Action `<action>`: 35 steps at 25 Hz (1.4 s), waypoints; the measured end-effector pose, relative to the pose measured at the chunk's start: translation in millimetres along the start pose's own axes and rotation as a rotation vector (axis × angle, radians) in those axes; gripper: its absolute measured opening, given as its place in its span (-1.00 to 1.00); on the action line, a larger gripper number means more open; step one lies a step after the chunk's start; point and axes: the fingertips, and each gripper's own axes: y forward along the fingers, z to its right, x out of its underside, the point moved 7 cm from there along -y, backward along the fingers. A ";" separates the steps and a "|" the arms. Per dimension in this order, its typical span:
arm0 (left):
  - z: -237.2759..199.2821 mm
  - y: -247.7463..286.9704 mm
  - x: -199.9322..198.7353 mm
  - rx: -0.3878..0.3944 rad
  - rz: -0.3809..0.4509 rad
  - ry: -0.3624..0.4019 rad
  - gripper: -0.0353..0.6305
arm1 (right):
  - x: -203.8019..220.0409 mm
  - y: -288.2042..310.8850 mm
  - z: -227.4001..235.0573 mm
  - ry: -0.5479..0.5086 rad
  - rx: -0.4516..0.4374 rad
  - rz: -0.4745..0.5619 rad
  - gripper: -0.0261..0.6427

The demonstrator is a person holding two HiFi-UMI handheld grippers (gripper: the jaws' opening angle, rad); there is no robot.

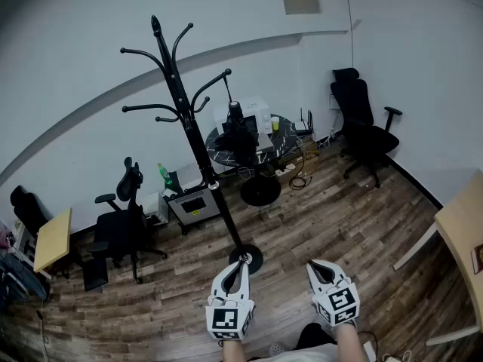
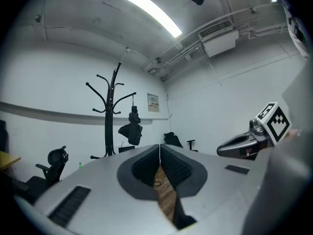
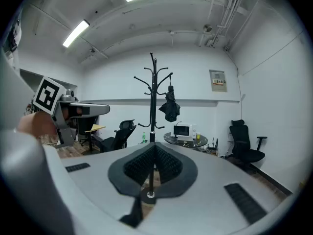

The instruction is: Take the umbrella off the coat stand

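- The left gripper [image 1: 242, 264] has its fingers pressed together. Nothing is between them.
- The right gripper [image 1: 312, 265] has its fingers pressed together too. It holds nothing.
- The umbrella [image 1: 236, 124] is black and folded. It hangs from a hook on the coat stand [image 1: 183, 104], well ahead of both sets of fingers and not touching them.
- Under the fingers is a brown wood floor [image 1: 332, 217].
- Past the stand are a round table [image 1: 281, 143], a black chair [image 1: 362, 123] and a white wall [image 1: 75, 44].
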 end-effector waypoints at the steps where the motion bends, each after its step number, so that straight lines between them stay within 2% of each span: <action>1: 0.5 -2.1 -1.1 -0.001 0.003 0.000 -0.82 | 0.0 -0.6 -0.4 -0.002 -0.001 -0.004 -0.90; 10: -10.5 -5.8 0.4 -0.017 0.001 -0.017 -0.82 | -3.8 9.6 -4.2 -0.003 -0.013 -0.012 -0.90; 14: -21.6 -4.6 -0.8 -0.040 0.010 -0.060 -0.82 | -13.7 21.2 -3.7 0.008 -0.033 0.027 -0.88; 16: -29.1 2.3 -13.3 -0.067 0.032 -0.056 -0.78 | -27.0 33.0 -2.7 -0.012 -0.047 0.041 -0.77; 18: -37.4 8.7 -31.2 -0.102 0.059 -0.040 -0.63 | -41.7 43.0 -4.8 -0.046 -0.046 0.041 -0.59; 20: -47.8 11.8 -48.8 -0.138 0.095 -0.038 -0.60 | -57.1 50.5 -7.5 -0.065 -0.031 0.073 -0.56; 23: -62.8 20.6 -66.1 -0.160 0.133 -0.054 -0.56 | -83.7 68.8 -4.1 -0.013 -0.018 0.160 -0.55; 26: -55.8 20.8 -64.0 -0.124 0.117 -0.071 -0.53 | -93.7 76.4 -2.1 0.061 -0.010 0.178 -0.48; 29: -37.6 19.2 -48.1 -0.052 0.067 -0.075 -0.53 | -78.0 66.1 -0.2 0.147 0.011 0.185 -0.47; 35: -43.6 41.6 -33.9 -0.023 0.051 -0.105 -0.53 | -48.7 71.4 17.4 0.153 0.031 0.104 -0.47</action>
